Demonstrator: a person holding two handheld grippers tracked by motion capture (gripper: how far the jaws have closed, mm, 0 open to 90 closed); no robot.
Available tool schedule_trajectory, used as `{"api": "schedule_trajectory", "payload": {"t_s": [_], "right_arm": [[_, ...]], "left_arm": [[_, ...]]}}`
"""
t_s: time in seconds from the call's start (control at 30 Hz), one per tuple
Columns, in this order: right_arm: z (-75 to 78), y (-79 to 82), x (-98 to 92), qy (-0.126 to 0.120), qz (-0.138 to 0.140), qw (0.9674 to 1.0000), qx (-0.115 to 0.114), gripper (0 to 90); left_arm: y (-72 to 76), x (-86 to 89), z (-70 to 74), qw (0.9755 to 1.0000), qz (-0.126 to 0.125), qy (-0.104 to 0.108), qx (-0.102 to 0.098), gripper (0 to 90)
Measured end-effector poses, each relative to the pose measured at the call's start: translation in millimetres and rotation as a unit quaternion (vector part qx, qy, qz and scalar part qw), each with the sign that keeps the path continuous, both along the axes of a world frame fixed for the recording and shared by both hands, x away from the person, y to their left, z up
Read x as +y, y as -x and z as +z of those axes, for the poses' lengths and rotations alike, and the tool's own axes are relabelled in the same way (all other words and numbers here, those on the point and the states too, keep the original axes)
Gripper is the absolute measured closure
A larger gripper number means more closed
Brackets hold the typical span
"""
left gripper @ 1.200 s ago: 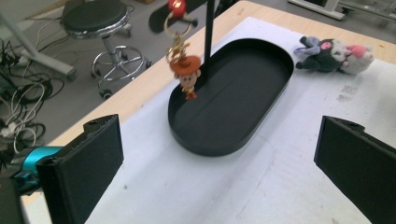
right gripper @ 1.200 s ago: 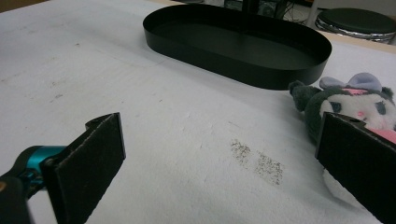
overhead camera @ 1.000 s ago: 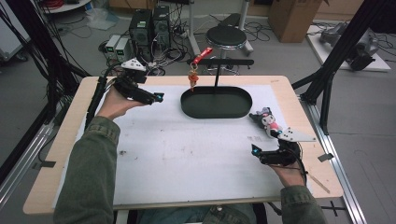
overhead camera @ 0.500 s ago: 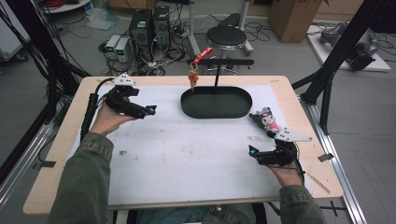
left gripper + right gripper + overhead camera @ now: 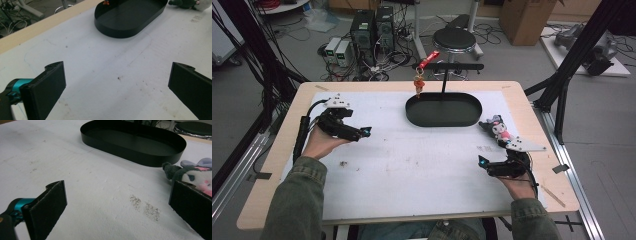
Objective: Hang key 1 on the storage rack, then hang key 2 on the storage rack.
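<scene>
From the high view I have the left gripper (image 5: pixel 362 132) over the left part of the white worktop (image 5: pixel 422 170), its jaws released and empty, and the right gripper (image 5: pixel 484 162) near the right edge, jaws likewise apart with nothing between them. The black oval tray (image 5: pixel 444 120) sits at the far middle; a post rises from its far side with a crossbar, and a red keychain (image 5: pixel 426 62) hangs from the bar's left end, its small charm (image 5: pixel 418 85) dangling at the tray's far left rim. A plush toy (image 5: pixel 494 129) lies just right of the tray, near my right gripper. I can read no writing anywhere. In the left gripper view the jaws stand wide over bare, scuffed worktop, the tray (image 5: pixel 117 31) ahead and well apart. In the right gripper view the tray (image 5: pixel 150 161) looks empty inside, and the plush toy (image 5: pixel 192 173) lies just behind the right-hand jaw.
</scene>
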State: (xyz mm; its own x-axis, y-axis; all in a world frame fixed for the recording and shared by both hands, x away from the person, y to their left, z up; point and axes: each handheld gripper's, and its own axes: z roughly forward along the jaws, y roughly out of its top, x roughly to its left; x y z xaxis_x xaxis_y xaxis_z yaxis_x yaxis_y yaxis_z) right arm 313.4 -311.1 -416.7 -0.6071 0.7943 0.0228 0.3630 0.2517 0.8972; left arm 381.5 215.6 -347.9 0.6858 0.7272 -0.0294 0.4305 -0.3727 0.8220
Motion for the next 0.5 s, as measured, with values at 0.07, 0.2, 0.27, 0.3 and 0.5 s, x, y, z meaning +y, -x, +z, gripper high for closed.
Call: {"api": "schedule_trajectory", "payload": {"t_s": [0.07,0.2,0.27,0.3,0.5], "right_arm": [[0.0,-0.1,0.3,-0.002,-0.001,1.0,0.001,0.5],[0.1,0.1,0.1,-0.002,0.0,1.0,0.0,0.5],[0.3,0.2,-0.7,-0.003,-0.002,1.0,-0.001,0.5],[0.3,0.2,-1.0,-0.004,-0.002,1.0,0.0,0.5],[0.2,-0.2,-0.2,0.0,-0.002,1.0,0.0,0.5]], "left_arm": [[3.8,3.3,-5.1,1.0,0.008,0.0,0.002,1.8],[14.4,8.6,-14.1,0.9999,0.015,-0.004,-0.004,1.8],[20.4,11.5,-16.7,0.9998,0.016,-0.004,-0.008,1.7],[24.1,12.9,-17.6,0.9999,0.015,-0.002,-0.009,1.7],[40.2,14.9,-23.0,0.9998,0.008,-0.01,-0.015,1.8]]}}
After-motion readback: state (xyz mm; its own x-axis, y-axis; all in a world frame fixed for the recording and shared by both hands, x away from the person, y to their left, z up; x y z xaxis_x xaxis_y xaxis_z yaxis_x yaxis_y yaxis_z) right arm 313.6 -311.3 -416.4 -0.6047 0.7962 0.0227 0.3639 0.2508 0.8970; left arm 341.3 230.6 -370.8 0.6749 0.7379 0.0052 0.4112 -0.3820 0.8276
